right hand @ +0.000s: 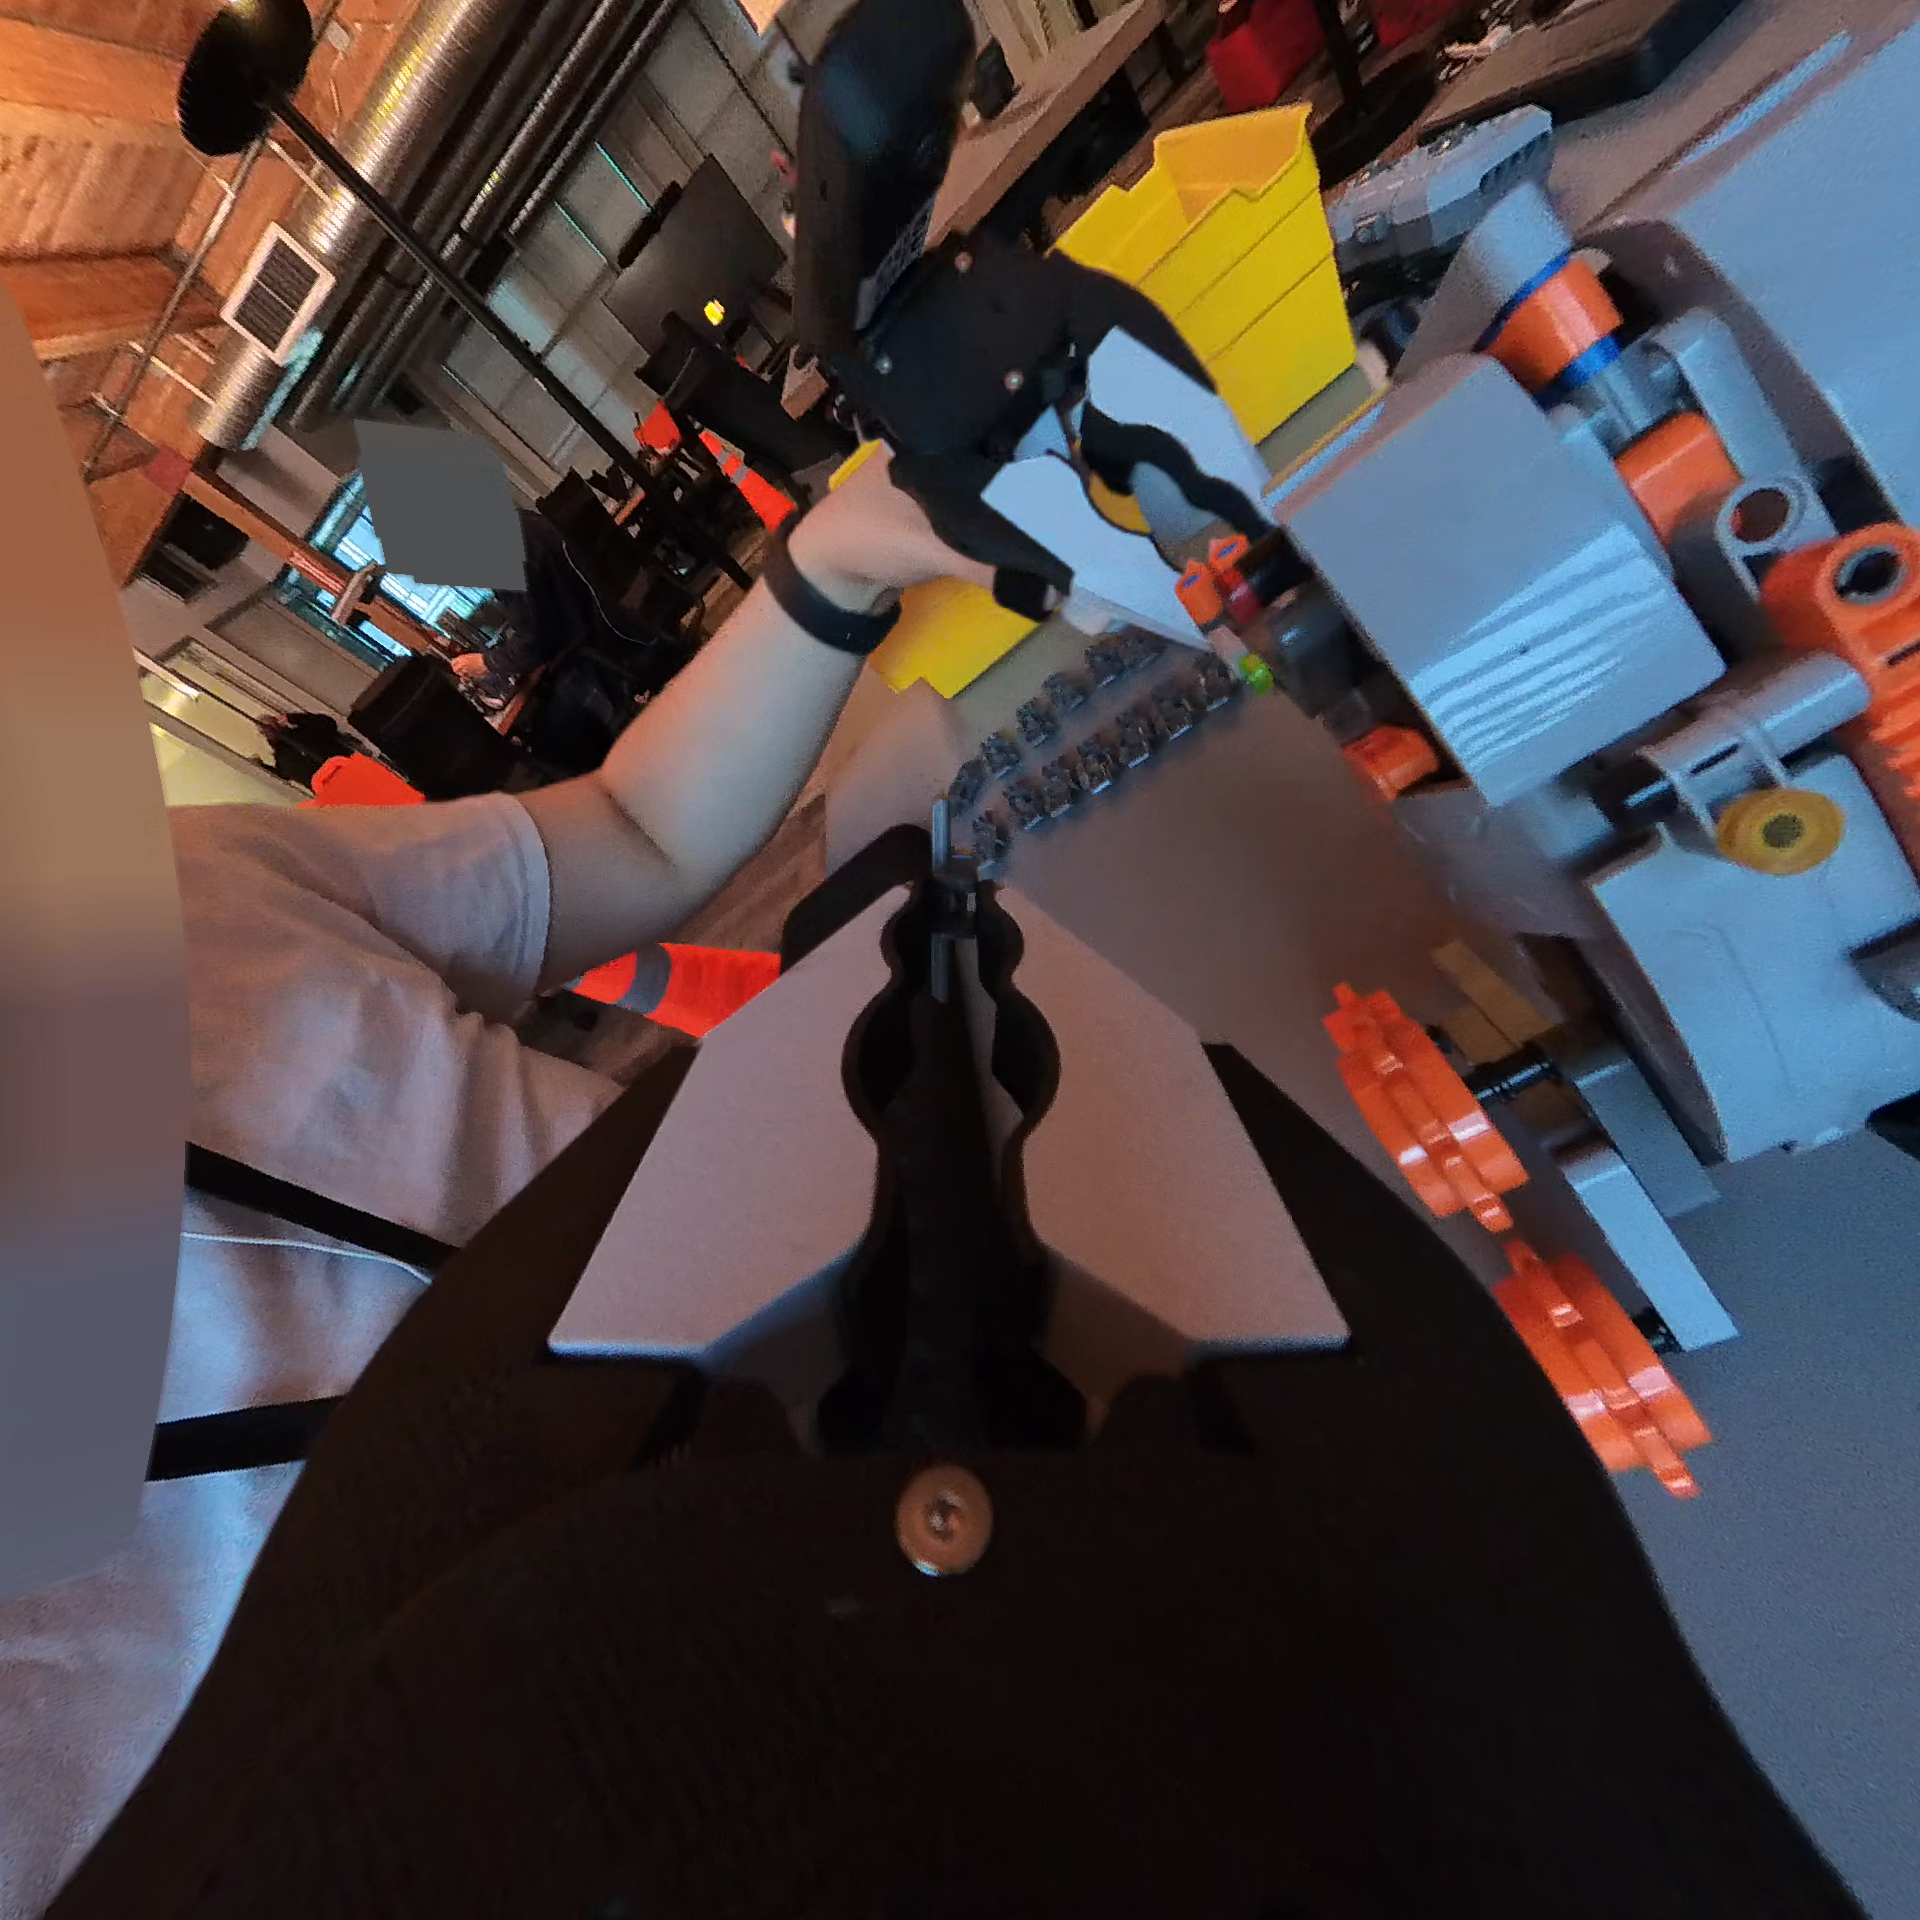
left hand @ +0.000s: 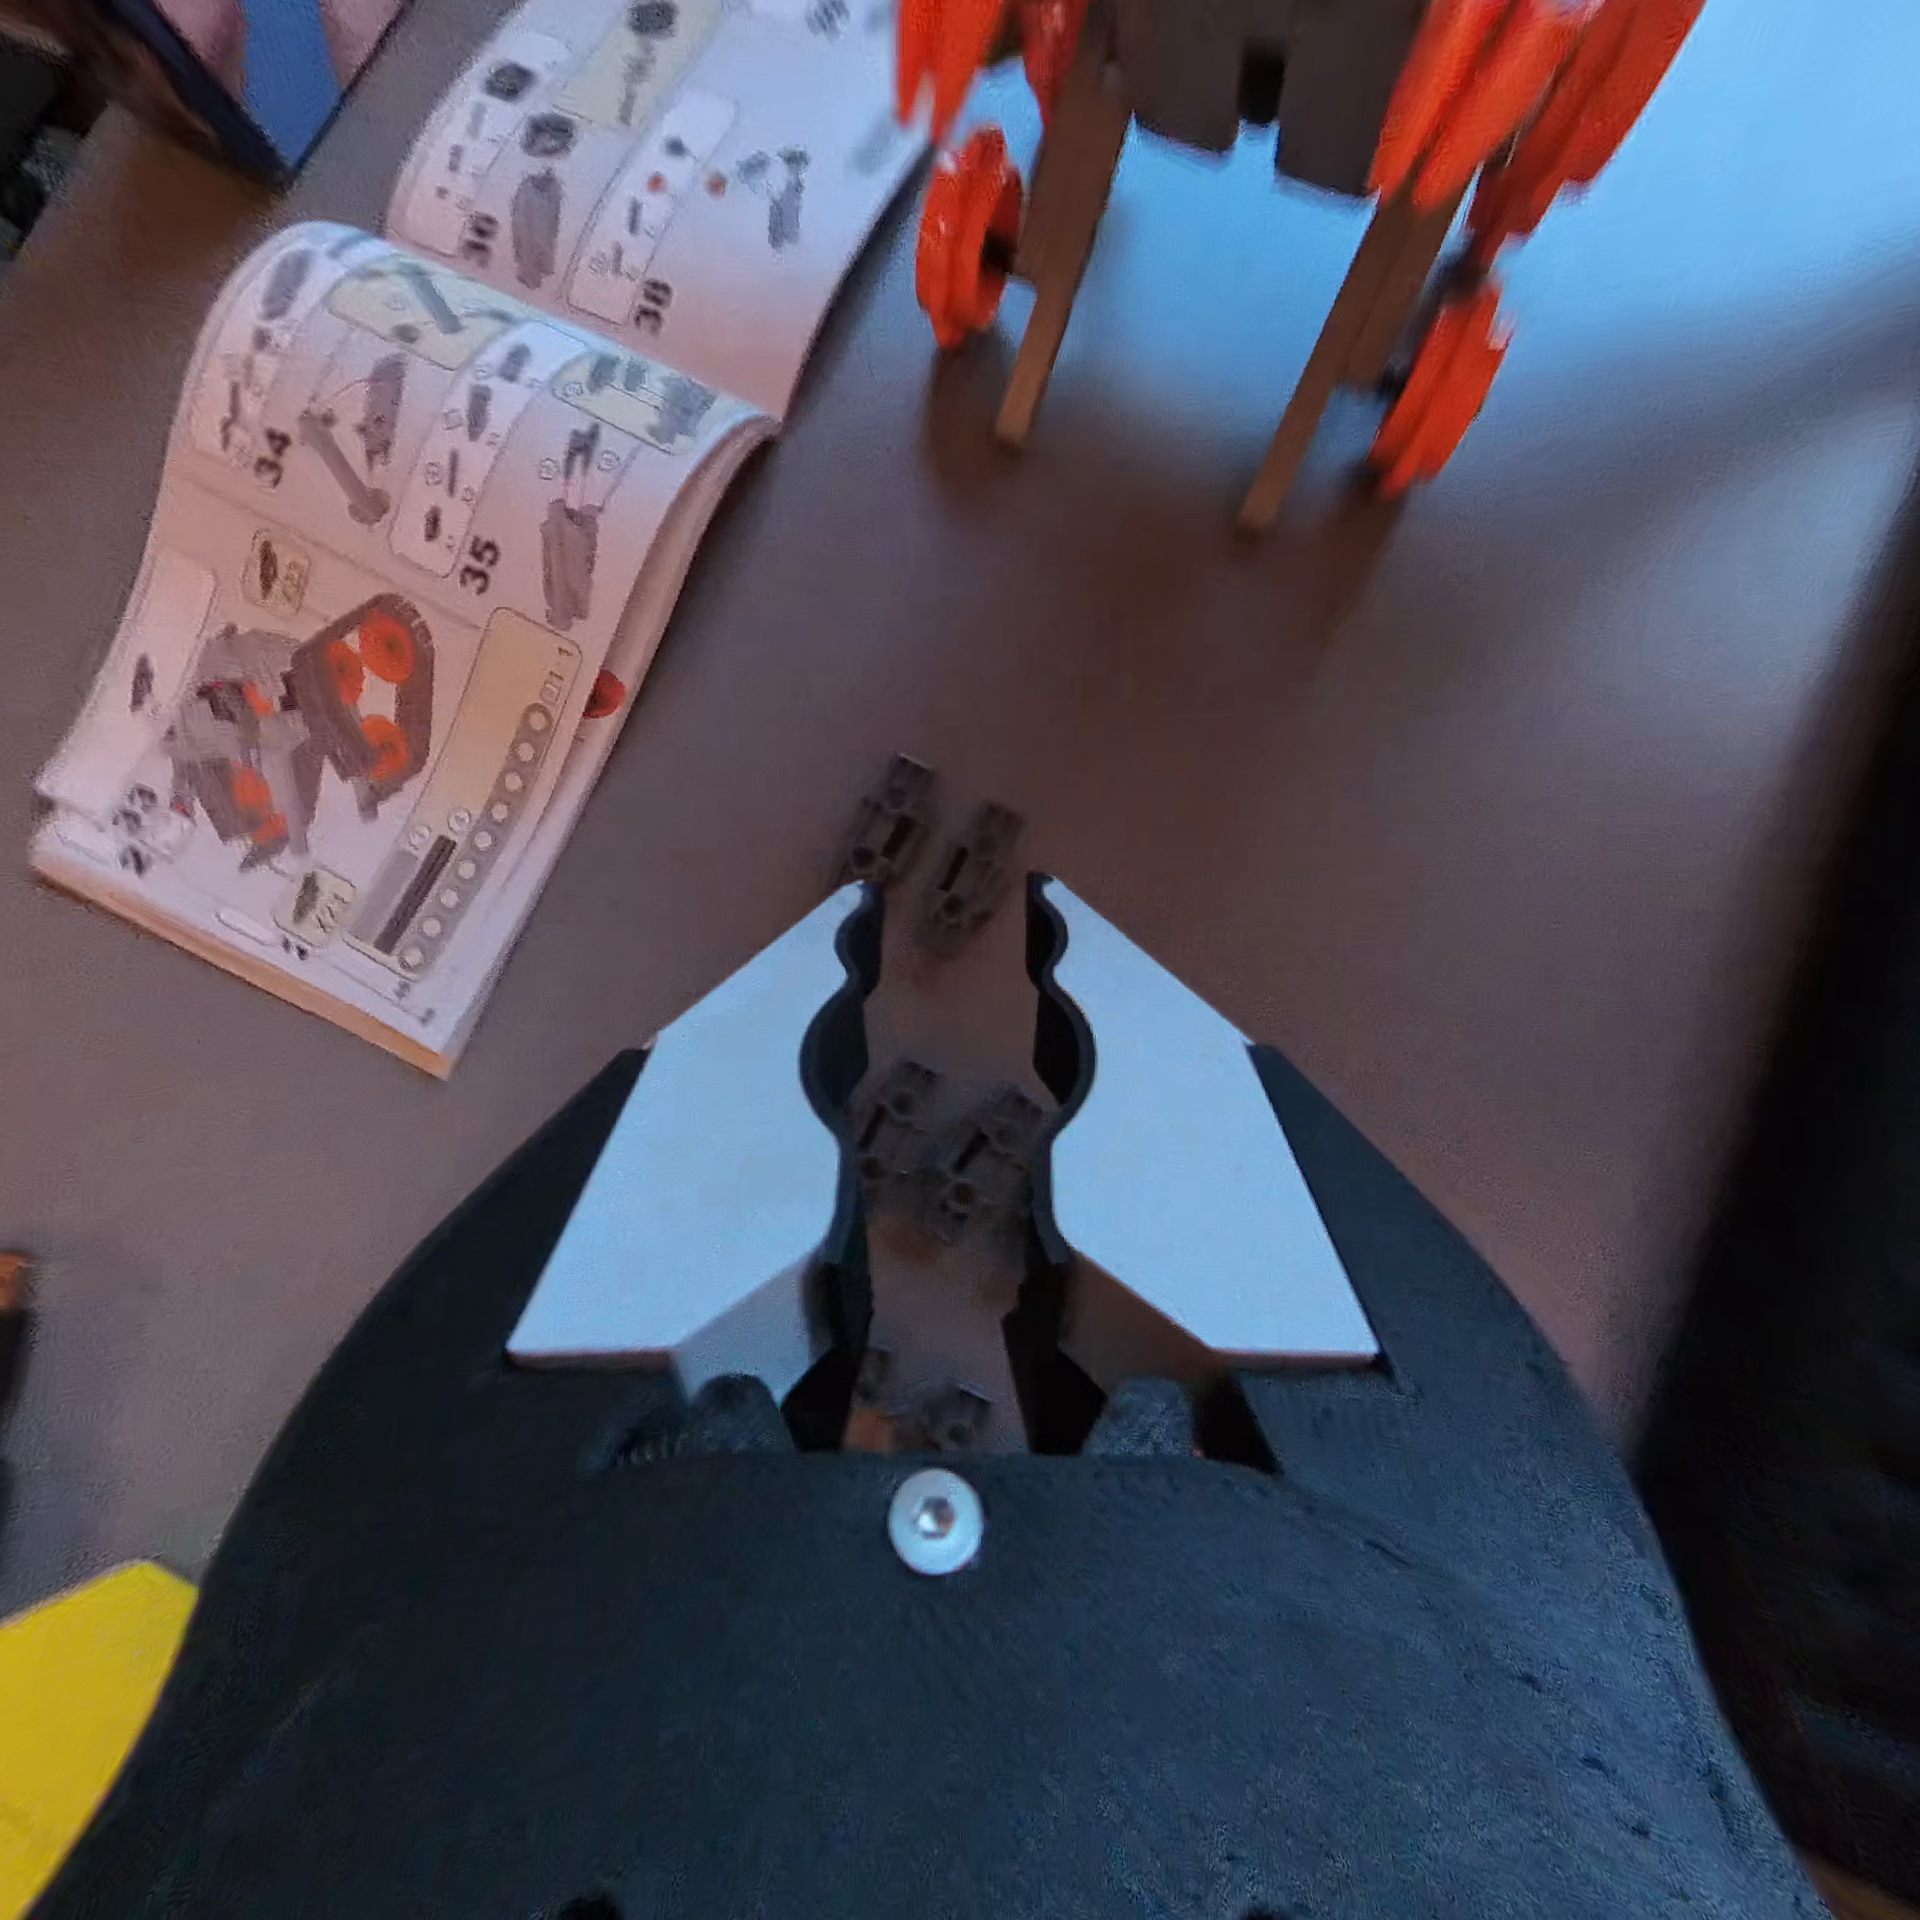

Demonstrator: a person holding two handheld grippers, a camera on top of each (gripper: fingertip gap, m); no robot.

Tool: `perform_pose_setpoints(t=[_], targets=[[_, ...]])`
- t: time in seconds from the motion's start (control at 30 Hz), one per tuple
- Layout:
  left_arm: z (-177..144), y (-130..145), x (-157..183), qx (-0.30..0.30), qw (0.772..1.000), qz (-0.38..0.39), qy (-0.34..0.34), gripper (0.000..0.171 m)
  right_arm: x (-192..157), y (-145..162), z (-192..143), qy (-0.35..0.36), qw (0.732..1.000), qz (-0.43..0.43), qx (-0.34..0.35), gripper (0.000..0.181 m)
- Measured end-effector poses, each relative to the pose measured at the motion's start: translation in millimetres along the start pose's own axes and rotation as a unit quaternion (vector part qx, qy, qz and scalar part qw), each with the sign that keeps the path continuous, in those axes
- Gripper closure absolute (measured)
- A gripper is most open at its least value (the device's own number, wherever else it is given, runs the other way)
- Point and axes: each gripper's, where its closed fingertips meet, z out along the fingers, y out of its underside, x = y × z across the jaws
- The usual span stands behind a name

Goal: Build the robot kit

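Note:
In the left wrist view my left gripper (left hand: 954, 888) is open and low over the brown table (left hand: 1247, 831). Small dark grey track links (left hand: 894, 821) lie in pairs on the table between and just beyond its fingers; none is gripped. In the right wrist view my right gripper (right hand: 951, 899) is shut on a thin dark grey link (right hand: 943, 935) that sticks out past the fingertips. Beyond it two rows of grey links (right hand: 1091, 738) run along the table toward the left gripper (right hand: 1216, 571), which a hand (right hand: 862, 540) holds.
An open instruction booklet (left hand: 416, 582) lies left of the left gripper. A grey and orange brick model (left hand: 1226, 156) stands ahead of it; it fills the right of the right wrist view (right hand: 1558, 582), with orange toothed wheels (right hand: 1423, 1112). Yellow bins (right hand: 1226, 249) stand behind. Spacing between my two grippers at the tips: around 20 cm.

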Motion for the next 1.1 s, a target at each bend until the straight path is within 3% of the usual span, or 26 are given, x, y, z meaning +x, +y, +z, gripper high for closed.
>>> perform_pose_setpoints(t=[0.1,0.23,0.37,0.8,0.93,1.1], targets=[[16,9,0,-0.056,0.997,0.041,0.021,0.138,5,5,-2,0.010,1.000,-0.006,-0.006,0.175],[23,9,4,-0.082,0.994,0.044,0.057,0.147,7,7,-4,0.003,1.000,0.001,-0.003,0.175],[26,20,7,-0.108,0.992,0.036,0.062,0.145,8,8,-6,0.004,1.000,0.000,-0.006,0.175],[26,25,16,-0.091,0.995,-0.005,0.032,0.161,15,13,-5,0.007,1.000,0.013,-0.013,0.175],[25,21,38,-0.089,0.995,-0.012,0.046,0.161,16,13,-5,0.009,1.000,0.016,-0.010,0.175],[25,17,67,-0.092,0.995,-0.033,0.017,0.161,18,15,-4,0.012,1.000,0.019,-0.014,0.175]])
